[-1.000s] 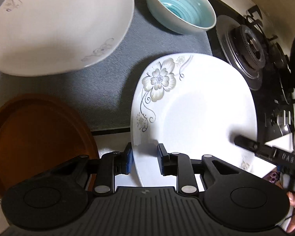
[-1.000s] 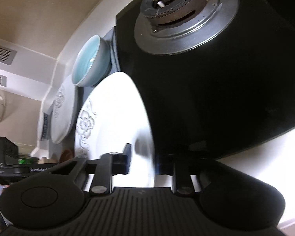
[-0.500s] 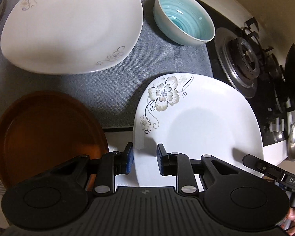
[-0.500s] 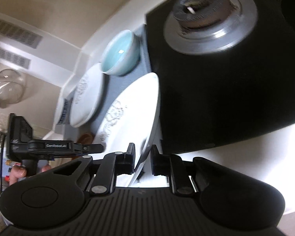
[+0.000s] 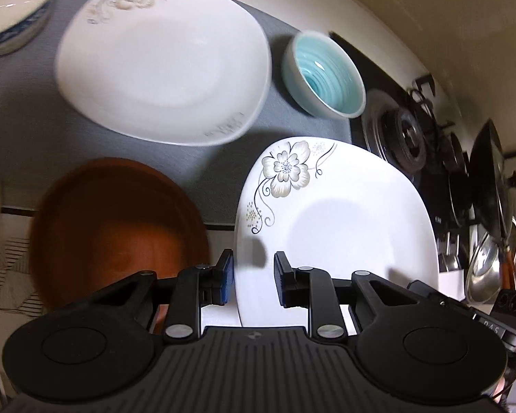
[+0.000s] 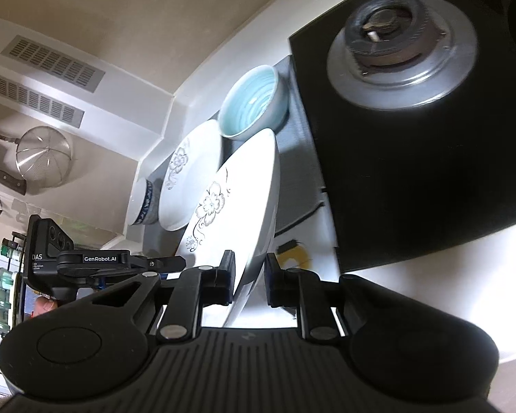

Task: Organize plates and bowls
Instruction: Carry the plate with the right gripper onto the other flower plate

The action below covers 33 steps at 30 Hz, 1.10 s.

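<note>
Flowered plate (image 5: 344, 213) now farther from burner, rim between both parted, unclamped grippers (image 5: 253, 277) (image 6: 249, 280)

Grey mat (image 5: 196, 172) bare between brown plate (image 5: 120, 227), teal bowl (image 5: 323, 75).

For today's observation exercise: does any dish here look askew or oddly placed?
Yes. The white square plate with the grey flower is tipped up on edge, not flat like the other flowered plate. Its rim sits between the right gripper fingers and the left gripper fingers.
</note>
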{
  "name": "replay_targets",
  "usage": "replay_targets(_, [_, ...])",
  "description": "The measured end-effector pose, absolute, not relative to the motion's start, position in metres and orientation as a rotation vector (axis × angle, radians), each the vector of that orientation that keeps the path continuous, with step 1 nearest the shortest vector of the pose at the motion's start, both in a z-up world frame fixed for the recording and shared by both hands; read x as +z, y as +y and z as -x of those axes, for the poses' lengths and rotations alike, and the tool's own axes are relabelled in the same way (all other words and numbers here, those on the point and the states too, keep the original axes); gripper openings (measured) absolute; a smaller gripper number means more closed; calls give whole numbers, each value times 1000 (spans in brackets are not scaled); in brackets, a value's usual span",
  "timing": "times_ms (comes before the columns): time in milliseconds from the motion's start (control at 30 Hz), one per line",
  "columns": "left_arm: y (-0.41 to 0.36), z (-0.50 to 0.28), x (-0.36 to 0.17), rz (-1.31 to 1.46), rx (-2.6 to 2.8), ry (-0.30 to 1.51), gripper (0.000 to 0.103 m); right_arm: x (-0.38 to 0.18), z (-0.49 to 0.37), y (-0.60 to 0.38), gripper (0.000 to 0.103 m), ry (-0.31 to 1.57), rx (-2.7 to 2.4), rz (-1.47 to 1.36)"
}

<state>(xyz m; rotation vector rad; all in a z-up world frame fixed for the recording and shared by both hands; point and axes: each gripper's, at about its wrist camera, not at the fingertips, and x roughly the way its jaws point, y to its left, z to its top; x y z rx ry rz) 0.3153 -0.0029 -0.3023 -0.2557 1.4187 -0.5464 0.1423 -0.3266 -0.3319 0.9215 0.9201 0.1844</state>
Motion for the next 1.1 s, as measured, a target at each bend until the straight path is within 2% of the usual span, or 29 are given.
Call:
replay_targets(333, [60, -338, -274, 327, -412, 1364, 25, -325, -201, -277, 19, 951, 263, -927])
replay_targets(600, [97, -369, -268, 336, -328, 1324, 25, -343, -256, -239, 19, 1011, 253, -957])
replay_targets(1100, [105, -426, -302, 348, -302, 1357, 24, -368, -315, -220, 15, 1034, 120, -933])
